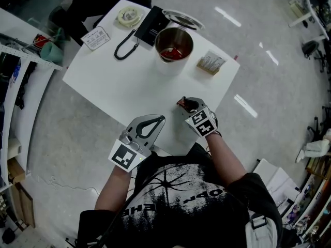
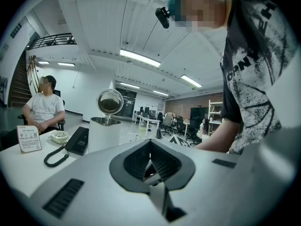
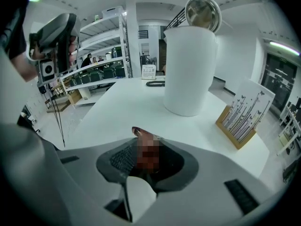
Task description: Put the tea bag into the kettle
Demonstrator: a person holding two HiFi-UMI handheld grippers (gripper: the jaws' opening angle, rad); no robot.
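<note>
Right gripper (image 1: 184, 104): jaws narrow, clamped on the tea bag (image 3: 142, 136), reddish, its tip poking out past the jaws, low over the near edge of the white worktop (image 1: 129, 81)

Left gripper (image 1: 159, 119): jaw tips together, nothing between them, just left of the right jaws

Ahead of the right jaws, well apart: kettle (image 1: 174, 45), lid tipped open, something red inside

Right of the kettle, a wooden card holder (image 1: 210, 63); beyond the kettle, a black phone (image 1: 151, 27)

Black telephone (image 1: 151, 26), tape roll (image 1: 128, 16), printed card (image 1: 96, 37) and wooden holder (image 1: 210, 63) on white table (image 1: 111, 87).
</note>
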